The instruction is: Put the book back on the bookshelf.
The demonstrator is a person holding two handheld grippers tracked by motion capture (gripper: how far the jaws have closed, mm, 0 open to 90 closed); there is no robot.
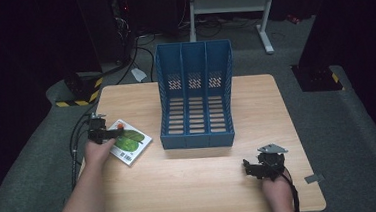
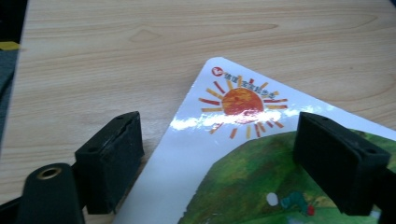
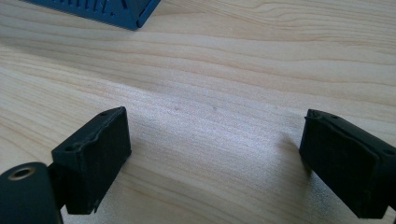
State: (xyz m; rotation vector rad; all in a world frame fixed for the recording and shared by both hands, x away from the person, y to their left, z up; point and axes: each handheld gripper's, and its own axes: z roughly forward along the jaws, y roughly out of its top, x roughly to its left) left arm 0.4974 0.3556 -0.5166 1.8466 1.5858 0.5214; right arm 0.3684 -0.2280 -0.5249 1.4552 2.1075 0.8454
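Observation:
A thin picture book (image 1: 131, 142) with a green leaf and an orange sun on its white cover lies flat at the left of the wooden table (image 1: 196, 185). My left gripper (image 1: 109, 134) is low at the book's near-left corner. In the left gripper view this gripper (image 2: 217, 140) is open: one jaw is beside the book's edge over bare wood, the other over the book (image 2: 243, 140). A blue three-slot file holder (image 1: 195, 100) stands mid-table, slots facing me. My right gripper (image 1: 250, 170) is open near the front right, and in its own view (image 3: 215, 144) has only wood between the jaws.
A corner of the blue file holder (image 3: 116, 11) shows at the top of the right gripper view. Bare wood lies between the two grippers and in front of the holder. Off the table are dark floor, cables and a white frame (image 1: 229, 5) at the back.

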